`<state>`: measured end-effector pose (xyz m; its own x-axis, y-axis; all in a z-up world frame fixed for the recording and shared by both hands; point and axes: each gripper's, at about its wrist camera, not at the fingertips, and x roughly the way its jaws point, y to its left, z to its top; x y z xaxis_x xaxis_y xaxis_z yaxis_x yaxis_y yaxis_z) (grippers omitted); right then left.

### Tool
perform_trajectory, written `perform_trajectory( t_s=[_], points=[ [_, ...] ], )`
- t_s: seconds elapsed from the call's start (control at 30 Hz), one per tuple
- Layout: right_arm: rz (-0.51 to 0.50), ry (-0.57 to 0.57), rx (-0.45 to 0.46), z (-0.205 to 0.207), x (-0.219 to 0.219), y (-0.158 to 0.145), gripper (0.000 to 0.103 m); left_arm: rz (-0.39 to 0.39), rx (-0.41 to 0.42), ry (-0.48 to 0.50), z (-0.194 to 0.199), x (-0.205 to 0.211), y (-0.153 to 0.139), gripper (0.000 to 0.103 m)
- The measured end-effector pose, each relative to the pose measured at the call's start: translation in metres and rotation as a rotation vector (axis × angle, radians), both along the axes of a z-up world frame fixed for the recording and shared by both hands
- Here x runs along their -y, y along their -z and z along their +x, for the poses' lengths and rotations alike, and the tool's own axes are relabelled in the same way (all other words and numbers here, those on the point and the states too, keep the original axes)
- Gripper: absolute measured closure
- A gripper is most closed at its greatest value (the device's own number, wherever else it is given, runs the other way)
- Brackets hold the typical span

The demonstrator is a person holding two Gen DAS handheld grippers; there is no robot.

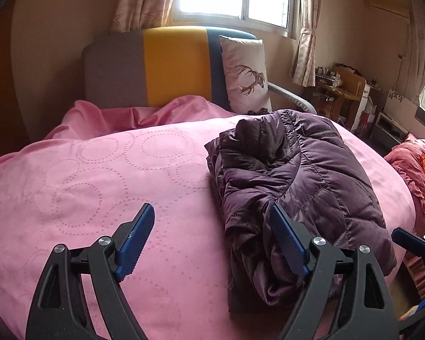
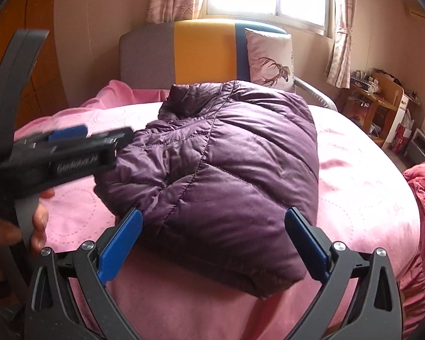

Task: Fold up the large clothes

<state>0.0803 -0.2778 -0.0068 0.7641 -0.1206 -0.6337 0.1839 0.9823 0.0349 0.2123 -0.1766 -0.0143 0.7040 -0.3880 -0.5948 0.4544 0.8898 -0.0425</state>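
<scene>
A dark purple quilted down jacket (image 1: pixel 297 175) lies folded into a compact bundle on the pink bedspread (image 1: pixel 99 175). It also shows in the right wrist view (image 2: pixel 226 155), right in front of the camera. My left gripper (image 1: pixel 212 218) is open and empty, just left of the jacket's near edge, its right finger over the fabric. My right gripper (image 2: pixel 212 223) is open and empty, its jaws spread wide over the jacket's near edge. The left gripper also shows in the right wrist view (image 2: pixel 70 138), blurred, at the jacket's left side.
A grey, yellow and blue headboard (image 1: pixel 170 65) stands at the back, with a deer-print pillow (image 1: pixel 246 73) beside it. A crumpled red-pink quilt (image 1: pixel 416 170) lies at the right. A wooden desk (image 1: pixel 342 90) with clutter stands by the far wall.
</scene>
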Motion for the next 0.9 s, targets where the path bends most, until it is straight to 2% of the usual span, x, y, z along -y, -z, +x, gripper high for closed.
perform_trajectory(
  t_s=[0.13,0.23,0.3,0.4,0.5,0.57,0.9],
  points=[
    [0.018,0.015,0.042,-0.01,-0.001,-0.017,0.002,-0.016,-0.013,-0.02,-0.009,-0.008,0.0,0.021],
    [0.009,0.075,0.074,-0.015,0.0,-0.03,0.002,-0.025,-0.004,-0.04,-0.015,-0.017,-0.001,0.021],
    [0.026,0.138,0.081,-0.017,0.004,-0.036,0.002,-0.026,0.001,-0.048,-0.02,-0.02,-0.002,0.014],
    [0.059,0.255,0.073,-0.017,0.011,-0.039,0.002,-0.033,0.018,-0.064,-0.03,-0.027,-0.003,0.012],
    [0.087,0.323,0.032,-0.015,0.011,-0.034,0.002,-0.03,0.028,-0.075,-0.041,-0.033,-0.001,0.011],
    [0.079,0.344,0.008,-0.016,0.006,-0.032,0.002,-0.025,0.03,-0.082,-0.046,-0.035,0.001,0.004],
    [0.009,0.384,0.014,-0.023,0.0,-0.034,0.002,0.011,0.038,-0.103,-0.061,-0.036,0.002,0.004]
  ],
)
